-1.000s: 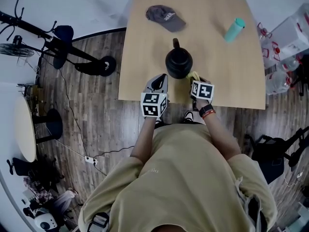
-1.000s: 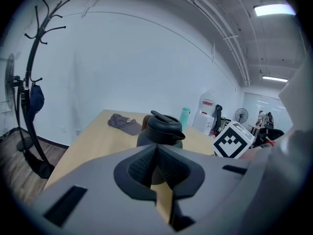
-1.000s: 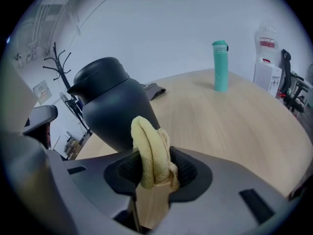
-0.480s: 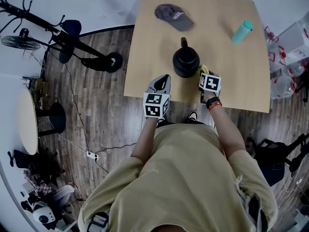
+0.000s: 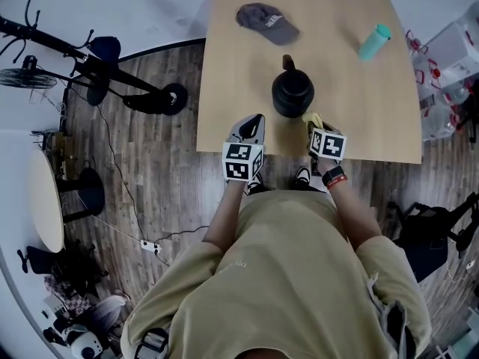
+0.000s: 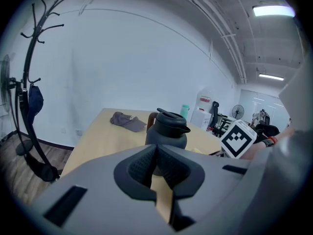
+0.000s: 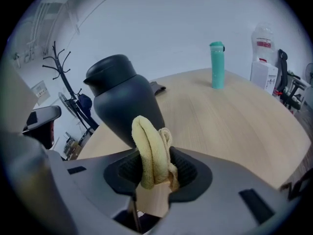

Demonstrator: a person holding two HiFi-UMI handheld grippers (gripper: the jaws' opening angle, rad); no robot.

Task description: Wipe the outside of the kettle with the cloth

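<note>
One kettle (image 5: 292,94) stands upright, handle turned toward the single cap (image 5: 266,22). One yellow cloth (image 7: 151,151), clenched in the right gripper (image 5: 317,128) beside it. The left gripper (image 5: 251,128) is pinched together, empty.

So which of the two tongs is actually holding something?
The right tongs, clamped on a folded yellow cloth beside the black kettle; the left tongs are shut on nothing.

The left hand-held gripper (image 6: 156,154) has its jaws pressed together with nothing between them. Straight ahead at 12 o'clock, a dark kettle (image 6: 167,133) stands on the desk (image 6: 98,141); a grey cap (image 6: 126,120) lies at its 10 o'clock, a teal bottle (image 6: 184,111) at 1 o'clock
</note>
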